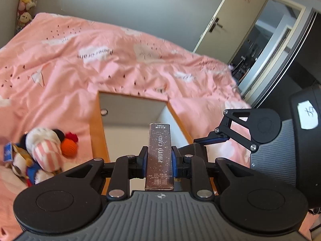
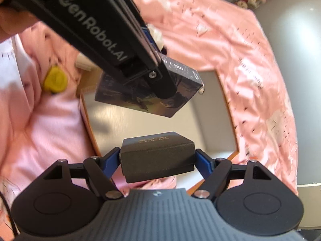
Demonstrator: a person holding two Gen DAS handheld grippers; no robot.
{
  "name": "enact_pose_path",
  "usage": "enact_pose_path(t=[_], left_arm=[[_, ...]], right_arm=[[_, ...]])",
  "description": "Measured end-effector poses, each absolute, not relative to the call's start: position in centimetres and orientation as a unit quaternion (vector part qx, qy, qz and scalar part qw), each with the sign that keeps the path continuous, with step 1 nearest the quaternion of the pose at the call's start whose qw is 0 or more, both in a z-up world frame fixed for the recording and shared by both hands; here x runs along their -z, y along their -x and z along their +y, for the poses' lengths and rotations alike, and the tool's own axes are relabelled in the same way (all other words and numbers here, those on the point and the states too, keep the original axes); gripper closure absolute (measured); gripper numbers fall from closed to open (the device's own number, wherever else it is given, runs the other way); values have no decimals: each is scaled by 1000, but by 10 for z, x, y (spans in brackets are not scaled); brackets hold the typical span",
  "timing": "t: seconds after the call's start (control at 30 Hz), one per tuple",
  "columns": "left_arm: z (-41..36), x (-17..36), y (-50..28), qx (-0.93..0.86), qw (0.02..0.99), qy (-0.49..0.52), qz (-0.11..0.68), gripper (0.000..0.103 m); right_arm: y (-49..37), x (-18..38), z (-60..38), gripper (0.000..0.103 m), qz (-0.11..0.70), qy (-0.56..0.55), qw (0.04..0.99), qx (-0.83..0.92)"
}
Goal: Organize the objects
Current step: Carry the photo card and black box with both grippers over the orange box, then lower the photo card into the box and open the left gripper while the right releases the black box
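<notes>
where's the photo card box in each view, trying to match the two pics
Left wrist view: the photo card box stands bottom centre, clamped edge-on in the left gripper.
Right wrist view: upper centre, the same box shows its broad face, partly behind the left gripper's finger.
Shared landmark: the open wood-rimmed box on the pink bedding, lying below the photo card box in both views.

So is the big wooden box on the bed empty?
Seemingly empty: the wooden box shows only bare grey bottom; its near part is hidden behind the photo card box.
</notes>
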State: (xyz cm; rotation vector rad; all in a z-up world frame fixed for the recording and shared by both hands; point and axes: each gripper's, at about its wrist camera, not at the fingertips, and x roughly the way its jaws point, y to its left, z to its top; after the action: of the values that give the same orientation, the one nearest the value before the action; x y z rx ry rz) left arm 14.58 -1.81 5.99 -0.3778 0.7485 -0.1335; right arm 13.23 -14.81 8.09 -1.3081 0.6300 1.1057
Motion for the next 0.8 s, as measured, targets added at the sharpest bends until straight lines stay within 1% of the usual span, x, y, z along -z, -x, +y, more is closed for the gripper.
enact_pose_path(t=[0.27, 0.43, 0.8], left_arm=[[-33, -32, -168, 53, 897, 160, 409, 78], [-36, -17, -181, 57, 879, 167, 442, 78], [-29, -3, -204, 57, 849, 189, 490, 78]], right_arm=[[-163, -41, -153, 24, 311, 561, 565, -519], [-180, -23, -151, 24, 339, 558, 539, -532], [-208, -11, -156, 24, 386, 530, 496, -569]])
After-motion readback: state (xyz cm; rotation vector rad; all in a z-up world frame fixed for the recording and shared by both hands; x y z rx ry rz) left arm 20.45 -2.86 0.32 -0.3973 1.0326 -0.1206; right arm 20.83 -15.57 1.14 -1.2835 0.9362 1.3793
